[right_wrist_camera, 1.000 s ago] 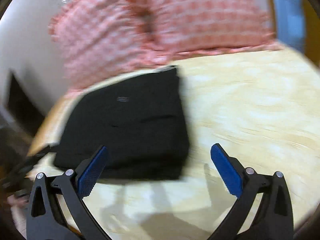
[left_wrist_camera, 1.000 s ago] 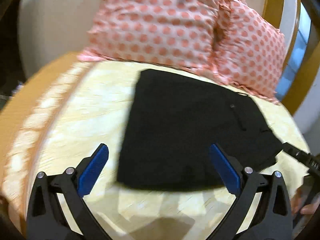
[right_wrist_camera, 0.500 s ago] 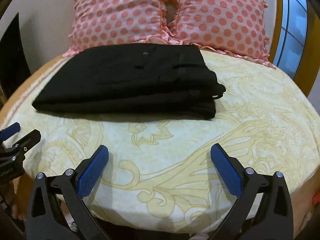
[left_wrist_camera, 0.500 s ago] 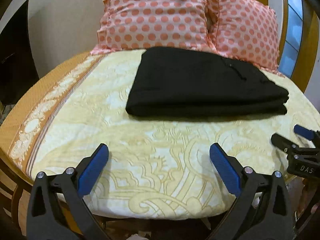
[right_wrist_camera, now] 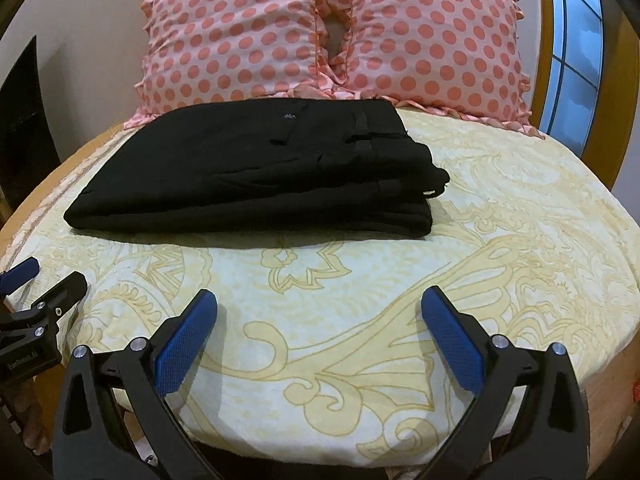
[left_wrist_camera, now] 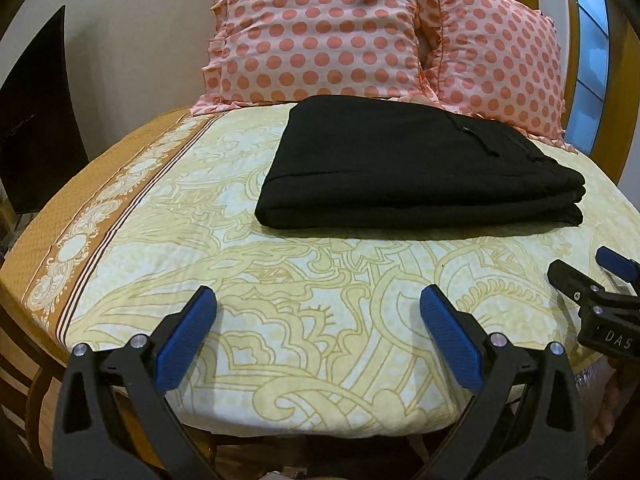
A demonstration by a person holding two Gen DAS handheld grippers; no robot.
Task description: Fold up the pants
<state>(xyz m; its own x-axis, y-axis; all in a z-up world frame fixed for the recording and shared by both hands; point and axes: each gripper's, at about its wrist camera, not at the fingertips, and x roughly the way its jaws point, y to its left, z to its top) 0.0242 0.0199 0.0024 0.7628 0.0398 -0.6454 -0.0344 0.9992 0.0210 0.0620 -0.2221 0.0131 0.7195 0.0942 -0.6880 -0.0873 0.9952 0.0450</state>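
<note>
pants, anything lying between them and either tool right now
Nothing visible does. Only bare patterned bedsheet lies between the left tool and the folded black pants, and likewise ahead of the right tool. The polka-dot pillows sit behind the pants, out of the way.

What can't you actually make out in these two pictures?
- Pants: layers inside the fold are hidden by the top layer, both views.
- Pillows: lower edges hidden behind the pants.
- Right hand-held gripper: cut off by the left view's right edge.
- Left hand-held gripper: cut off by the right view's left edge.
- Bed: near edge hidden by fingers.
</note>
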